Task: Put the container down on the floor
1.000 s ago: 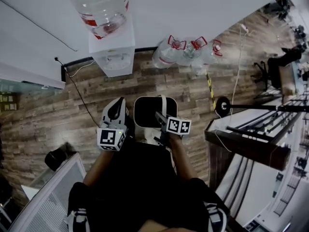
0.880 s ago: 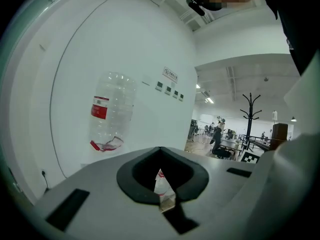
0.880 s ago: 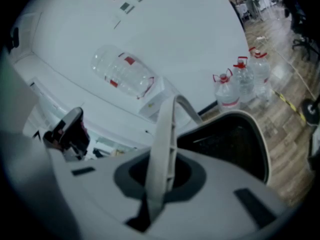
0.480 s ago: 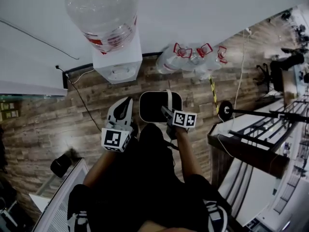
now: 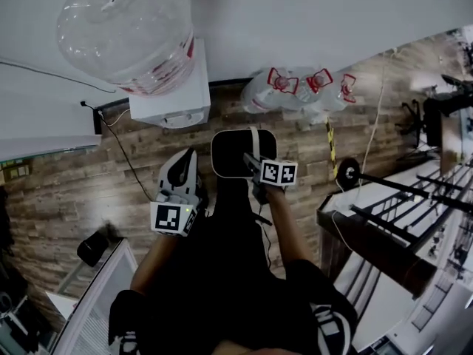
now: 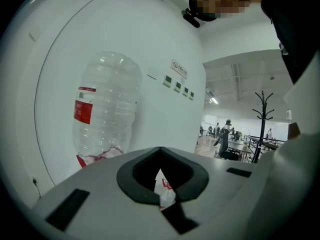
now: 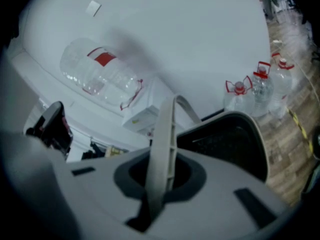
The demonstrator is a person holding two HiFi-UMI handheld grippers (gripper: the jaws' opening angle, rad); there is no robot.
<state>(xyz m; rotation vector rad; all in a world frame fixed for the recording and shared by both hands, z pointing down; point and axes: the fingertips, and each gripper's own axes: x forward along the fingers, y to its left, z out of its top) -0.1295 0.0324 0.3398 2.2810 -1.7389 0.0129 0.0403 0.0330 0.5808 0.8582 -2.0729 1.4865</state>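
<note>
The container [image 5: 238, 154] is a black bucket with a pale rim and a pale bail handle [image 5: 253, 136]; it hangs above the wood floor in front of the person. My right gripper [image 5: 250, 164] is shut on that handle. In the right gripper view the handle [image 7: 163, 139] runs up from between the jaws, with the black container [image 7: 230, 139] to its right. My left gripper [image 5: 182, 167] hovers just left of the container, apart from it. Its jaws [image 6: 162, 186] stand together with nothing between them.
A white water dispenser [image 5: 168, 103] with a big clear bottle [image 5: 126, 28] stands against the wall straight ahead. Several water jugs [image 5: 299, 87] sit on the floor to its right. A dark table [image 5: 369, 231] lies right, a black object [image 5: 92, 248] and white panel [image 5: 85, 316] left.
The view has tipped, so the big bottle now looms larger at upper left. The container still hangs from the right gripper, and both grippers keep nearly the same places.
</note>
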